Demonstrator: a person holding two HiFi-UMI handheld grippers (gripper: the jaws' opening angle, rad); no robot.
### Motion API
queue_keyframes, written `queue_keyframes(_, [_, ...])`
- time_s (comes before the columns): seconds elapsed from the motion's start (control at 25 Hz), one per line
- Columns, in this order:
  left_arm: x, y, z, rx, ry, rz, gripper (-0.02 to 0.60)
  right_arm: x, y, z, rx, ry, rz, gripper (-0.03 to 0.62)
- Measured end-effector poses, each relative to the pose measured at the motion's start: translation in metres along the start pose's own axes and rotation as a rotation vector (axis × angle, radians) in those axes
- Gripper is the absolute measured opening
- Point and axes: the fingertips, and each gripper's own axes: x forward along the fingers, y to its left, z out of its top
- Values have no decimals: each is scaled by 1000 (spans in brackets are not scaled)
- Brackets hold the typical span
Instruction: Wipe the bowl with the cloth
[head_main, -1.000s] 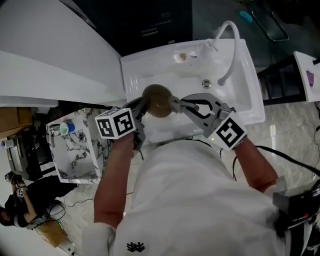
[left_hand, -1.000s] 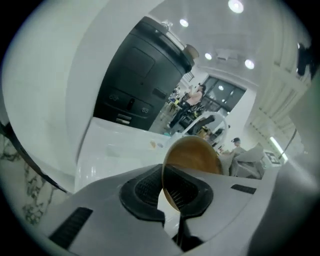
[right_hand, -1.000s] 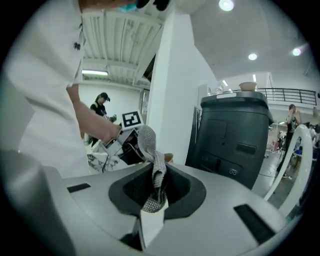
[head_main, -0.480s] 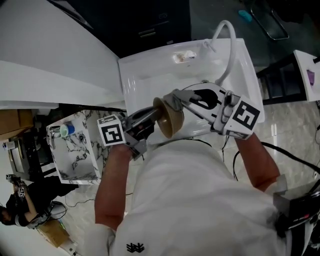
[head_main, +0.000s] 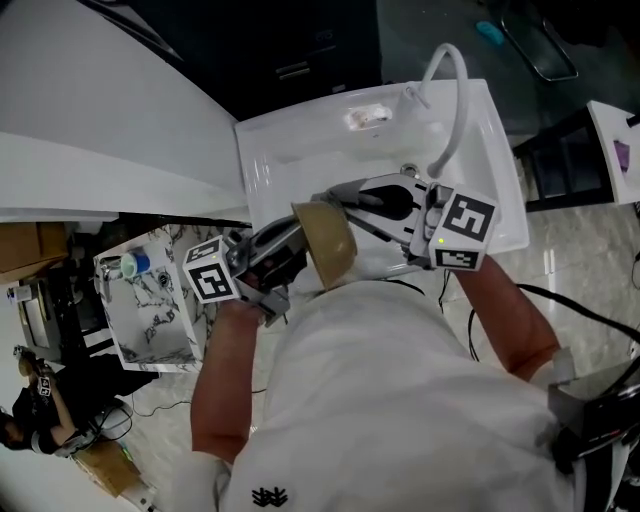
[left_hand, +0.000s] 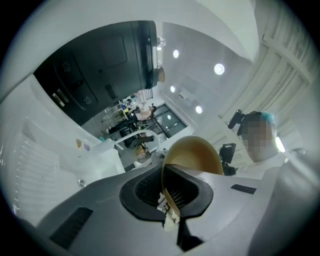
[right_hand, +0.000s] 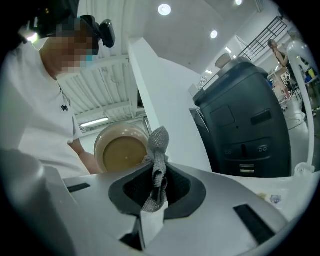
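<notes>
A tan bowl (head_main: 326, 245) hangs tilted on its side above the front of the white sink (head_main: 490, 150). My left gripper (head_main: 290, 243) is shut on its rim; in the left gripper view the rim of the bowl (left_hand: 194, 157) runs down between the two dark pads of the gripper (left_hand: 169, 199). My right gripper (head_main: 336, 199) reaches in from the right, shut on a bunched grey cloth (right_hand: 158, 152). In the right gripper view the cloth's tip stands just beside the right edge of the bowl (right_hand: 121, 151). Whether cloth and bowl touch I cannot tell.
A white faucet (head_main: 448, 95) arches over the sink, with the drain (head_main: 408, 170) below it. A marble-patterned box (head_main: 150, 300) stands on the floor at left. A white counter (head_main: 100, 120) lies to the left, dark cabinets behind it. Cables trail on the floor at right.
The bowl has come up out of the basin and turned onto its side, closer to the person. My left gripper shifted left and down; my right gripper rose with the cloth.
</notes>
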Motion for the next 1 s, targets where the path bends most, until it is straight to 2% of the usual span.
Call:
queue_keyframes(0.28, [-13,13,24,8,-79,55,18,6,17,-23,42,64,71,43])
queue_keyframes(0.56, [-22,31,25,-2,-114,122,18,-2,51,-20,66,33,203,43])
queue_keyframes(0.76, [-22,41,17,-7,-81,143,18,-8,62,0,45,-39,256,43])
queue_keyframes(1.0, [-17,43,3,-34,-24,118,18,-15,57,26,37,-140,241,43])
